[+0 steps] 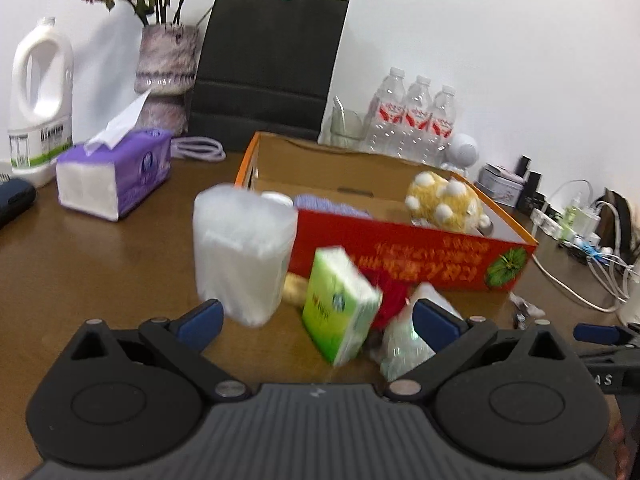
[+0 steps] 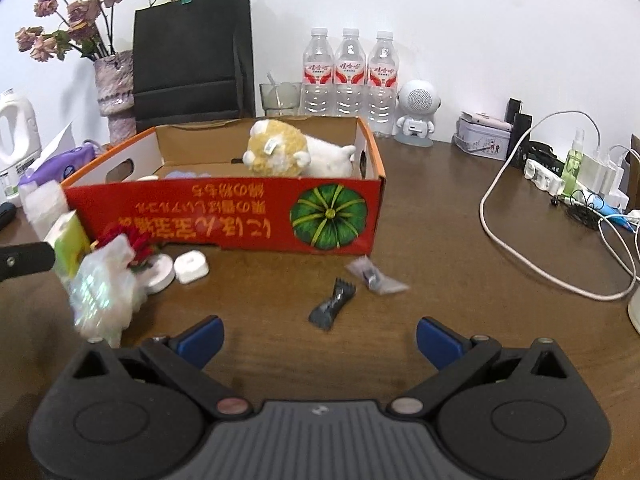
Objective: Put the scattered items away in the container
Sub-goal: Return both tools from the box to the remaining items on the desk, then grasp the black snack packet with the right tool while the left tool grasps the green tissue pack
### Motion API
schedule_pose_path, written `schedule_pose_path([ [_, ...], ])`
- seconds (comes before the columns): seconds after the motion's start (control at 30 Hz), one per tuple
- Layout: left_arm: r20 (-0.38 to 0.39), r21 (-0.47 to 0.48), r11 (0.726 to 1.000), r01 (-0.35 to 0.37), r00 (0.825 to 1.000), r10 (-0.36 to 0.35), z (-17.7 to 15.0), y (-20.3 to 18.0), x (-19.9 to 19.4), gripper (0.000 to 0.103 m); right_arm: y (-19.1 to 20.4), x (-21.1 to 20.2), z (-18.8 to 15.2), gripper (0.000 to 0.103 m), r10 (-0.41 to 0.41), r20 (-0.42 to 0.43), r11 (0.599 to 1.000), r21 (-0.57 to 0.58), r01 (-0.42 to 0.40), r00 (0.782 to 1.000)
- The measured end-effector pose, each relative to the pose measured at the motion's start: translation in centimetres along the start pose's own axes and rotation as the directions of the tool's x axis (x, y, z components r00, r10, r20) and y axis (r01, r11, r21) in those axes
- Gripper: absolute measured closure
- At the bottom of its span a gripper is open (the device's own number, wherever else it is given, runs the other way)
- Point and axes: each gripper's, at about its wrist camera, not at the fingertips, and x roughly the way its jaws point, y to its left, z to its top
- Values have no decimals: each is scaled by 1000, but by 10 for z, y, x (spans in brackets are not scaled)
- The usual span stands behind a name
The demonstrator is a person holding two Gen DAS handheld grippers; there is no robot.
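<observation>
Right, the brown wooden table (image 2: 440,240) fills both views, and sitting on it is the open red-and-orange cardboard box with a green pumpkin printed on its front (image 2: 224,216), the container for this tidy-up. Inside it, against the far right corner, lies a yellow-and-white plush toy (image 2: 288,154); a pale blue fuzzy thing beside it is too hidden to name. Over on the left, just outside the box's corner, stands a translucent white plastic tub (image 1: 244,252), blurred, and right beside it a green-and-white tissue pack (image 1: 340,300) is tilted on its edge. Next along, a crinkly clear plastic bag (image 2: 104,292) leans near a red fabric flower (image 2: 132,244), with a round white disc (image 2: 160,276) and a small white rounded square case (image 2: 193,266) just in front of the box wall. Further right, a dark grey comb attachment (image 2: 332,304) and a small clear sachet with dark contents (image 2: 374,276) lie apart on bare wood. Left gripper (image 1: 316,316) has its blue pads spread wide, nothing between them; right gripper (image 2: 320,338) likewise wide apart and empty
</observation>
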Motion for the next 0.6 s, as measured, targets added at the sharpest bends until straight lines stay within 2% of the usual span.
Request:
schedule_pose_path([
  [0.03,-4,5,1000,-5,1000,5,1,-2,4,1,0,2,2,0,0,1,1000,3,0,1000],
  [0.17,-45,-5,1000,-13,999,13,-1,-5,19,21,-2,14,9,6,10,-11,1000,11,-10,1000],
  [0.27,-55,-30,1000,-8,998,6,-3,-3,27,25,-1,24,14,14,6,-19,1000,10,-6,1000],
  [0.4,-60,-47,999,-7,998,5,-5,-2,32,38,-1,37,20,34,-15,-28,1000,14,15,999],
  [0.6,-49,-32,999,-9,999,7,-5,-4,35,66,-4,45,18,50,-25,-29,999,39,26,999],
])
